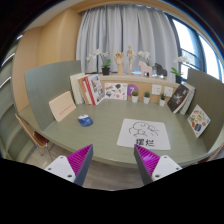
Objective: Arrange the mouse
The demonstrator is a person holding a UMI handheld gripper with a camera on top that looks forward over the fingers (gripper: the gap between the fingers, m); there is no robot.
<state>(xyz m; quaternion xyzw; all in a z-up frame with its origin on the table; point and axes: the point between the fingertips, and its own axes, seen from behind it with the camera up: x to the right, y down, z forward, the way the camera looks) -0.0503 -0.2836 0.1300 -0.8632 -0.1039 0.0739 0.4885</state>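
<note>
A blue mouse (pixel 85 120) lay on the green surface (pixel 105 140) ahead of the gripper (pixel 113 162) and off to its left, just beyond the left finger and well apart from it, with its long axis too small to judge. To its right sat a white mat (pixel 143 133) printed with a drawing, ahead of the right finger. The jaws stood open and empty, so the coming move probably called for a reach forward and leftward.

Your mouse (pixel 85 120): small, blue, dark-topped, flat on the green table, left of the white printed mat, well ahead of your open fingers, nothing touching it.
</note>
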